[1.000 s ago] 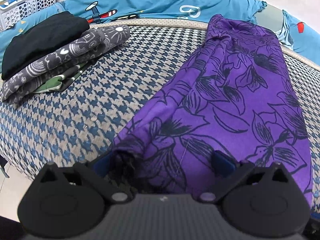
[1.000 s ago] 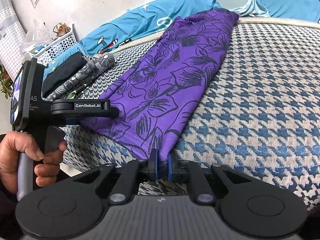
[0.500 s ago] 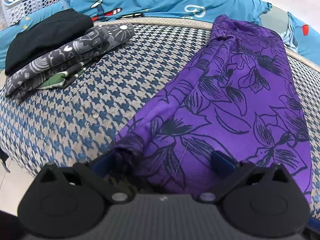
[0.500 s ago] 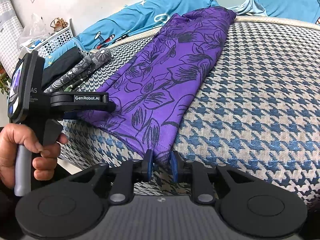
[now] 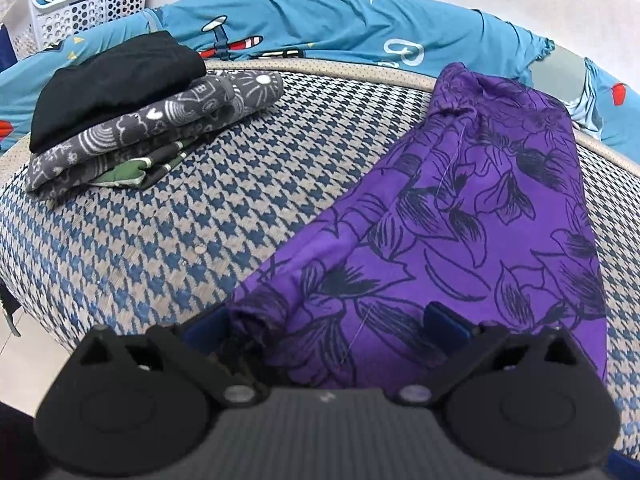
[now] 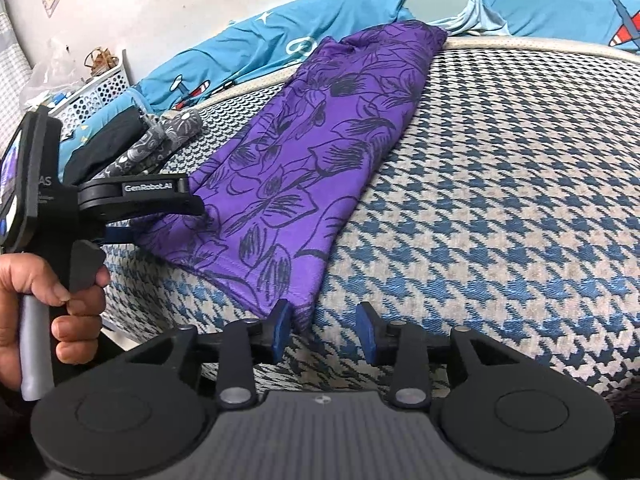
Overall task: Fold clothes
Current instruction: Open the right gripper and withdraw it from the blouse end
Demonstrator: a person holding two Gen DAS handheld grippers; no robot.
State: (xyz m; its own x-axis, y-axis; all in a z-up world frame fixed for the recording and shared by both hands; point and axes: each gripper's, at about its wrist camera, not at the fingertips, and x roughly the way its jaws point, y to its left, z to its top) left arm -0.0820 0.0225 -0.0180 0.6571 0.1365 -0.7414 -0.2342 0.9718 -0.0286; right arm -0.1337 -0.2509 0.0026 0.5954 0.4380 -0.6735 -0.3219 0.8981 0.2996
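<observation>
A purple garment with a black flower print (image 5: 472,216) lies folded lengthwise on the houndstooth surface (image 5: 180,216); it also shows in the right wrist view (image 6: 320,168). My left gripper (image 5: 324,324) is open, its jaws wide apart around the garment's near left corner. My right gripper (image 6: 326,330) is open at the near right corner; the left pad (image 6: 280,326) touches the hem, nothing is held. The left gripper also shows in the right wrist view (image 6: 160,216), held by a hand.
A stack of folded clothes, black on grey print on green (image 5: 132,116), sits at the far left. A blue cartoon-print sheet (image 5: 320,24) runs along the back. A white basket (image 5: 80,4) stands behind. The surface's front edge drops off just below the grippers.
My right gripper was shut on the garment's corner and has opened, letting the hem go. Both grippers have pulled back slightly. The left gripper stays open.
</observation>
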